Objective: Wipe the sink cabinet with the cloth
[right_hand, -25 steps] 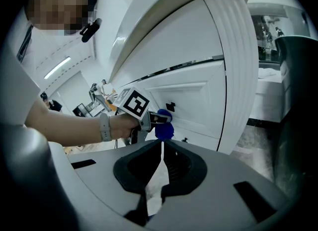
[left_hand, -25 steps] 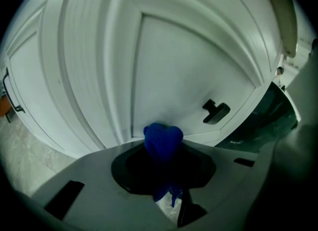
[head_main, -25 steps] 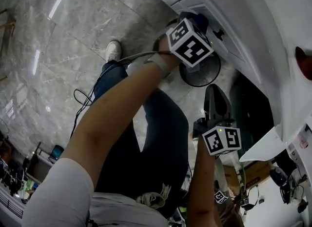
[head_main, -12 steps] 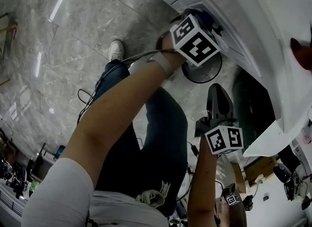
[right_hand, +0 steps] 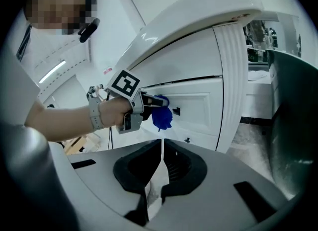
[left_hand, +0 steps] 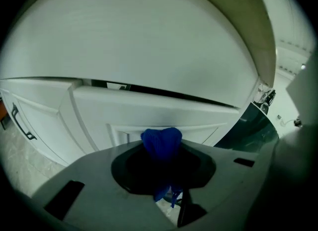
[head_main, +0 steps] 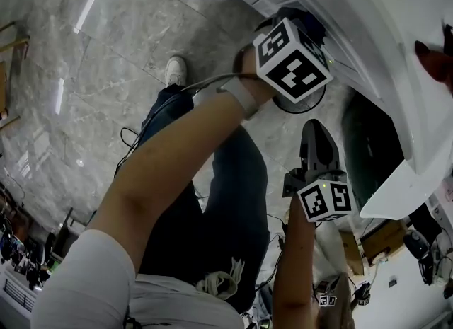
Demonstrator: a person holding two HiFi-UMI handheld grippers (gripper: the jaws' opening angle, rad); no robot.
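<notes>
- Left gripper (left_hand: pixel 162 151) clamps the blue cloth (left_hand: pixel 161 139), bunched just ahead of its tips at the cabinet door (left_hand: pixel 99 108); hard rubbing could tug it loose.
- Right gripper (right_hand: pixel 162 150), closed on nothing, hangs well back.

Bathroom-like room — white sink cabinet (right_hand: pixel 194 107) on grey marble floor (head_main: pixel 106 73).

Ahead of the left gripper (left_hand: pixel 164 163), just past its cloth (left_hand: pixel 161 143), the white cabinet door (left_hand: pixel 149 108) blocks the way. The curved sink rim (left_hand: pixel 139 36) overhangs above. Bare floor (head_main: pixel 106 73) lies open below. The right gripper (right_hand: pixel 162 163), jaws together, has clear air ahead.
</notes>
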